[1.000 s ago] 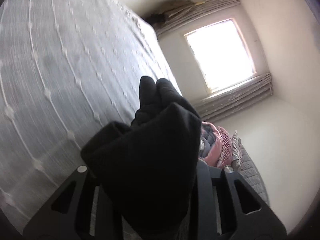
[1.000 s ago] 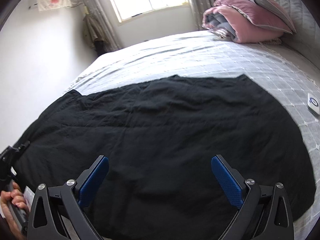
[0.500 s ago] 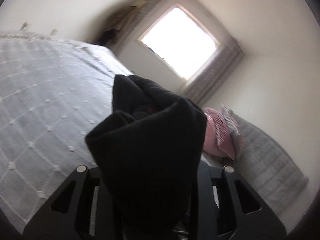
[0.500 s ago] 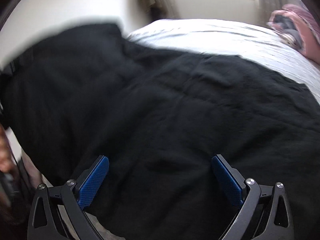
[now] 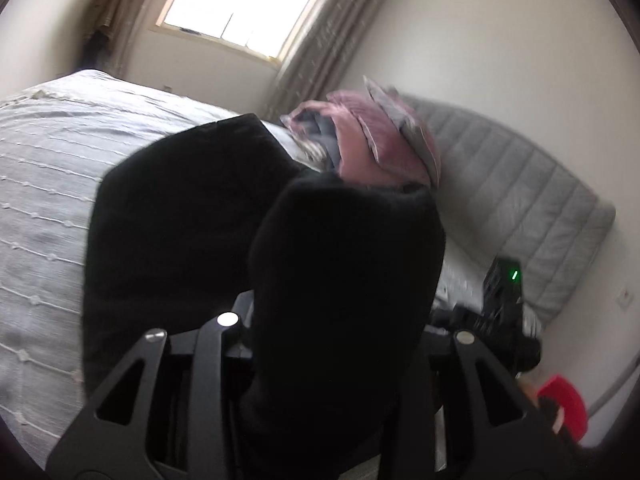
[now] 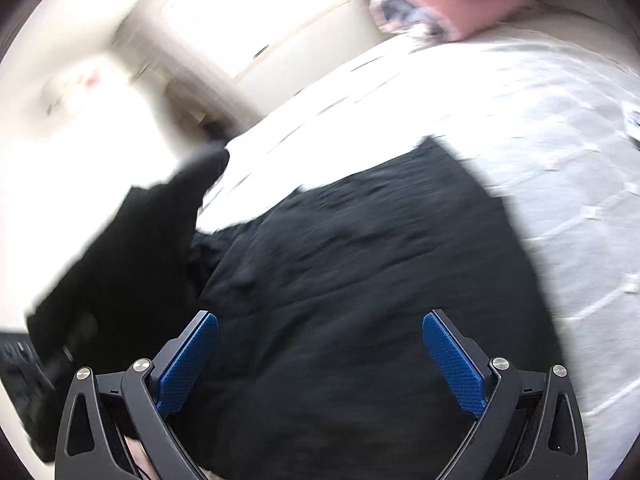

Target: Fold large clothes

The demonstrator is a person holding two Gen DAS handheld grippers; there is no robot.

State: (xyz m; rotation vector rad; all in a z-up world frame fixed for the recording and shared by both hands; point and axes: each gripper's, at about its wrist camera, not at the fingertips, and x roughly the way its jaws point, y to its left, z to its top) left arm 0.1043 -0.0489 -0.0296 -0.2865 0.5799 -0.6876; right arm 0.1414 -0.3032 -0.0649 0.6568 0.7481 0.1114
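Bed (image 6: 560, 128), grey-white quilted cover, fills most of both views; padded grey headboard (image 5: 520, 200) along the wall in the left wrist view.

Black garment (image 6: 360, 280) is spread flat over the near part of the bed in the right wrist view. Its far edge runs across the cover; its left side is raised off the bed in a dark bunched mass at frame left. Heavy blur there, so the edges are rough.

Left wrist view: a thick bunch of the same black garment (image 5: 340, 280) rises straight up out of the left gripper (image 5: 340, 344), covering its fingertips. More cloth drapes down to the left over the bed cover. The claw is clamped on the cloth; the pads themselves are hidden under the fabric.

Right gripper (image 6: 320, 356): claw spread wide apart, blue pads (image 6: 188, 356) clearly separated, nothing between them. It hovers over the flat part of the garment. Can't tell whether it touches the cloth.

Pink and grey folded bedding (image 5: 360, 140) is stacked at the head of the bed, beside the headboard. Also visible at the top of the right wrist view, blurred.

Window (image 5: 240, 4) with a grey curtain (image 5: 320, 40) on its right side.

Black device with a green light (image 5: 508, 292) at right in the left wrist view; a red object (image 5: 564, 404) just below it.
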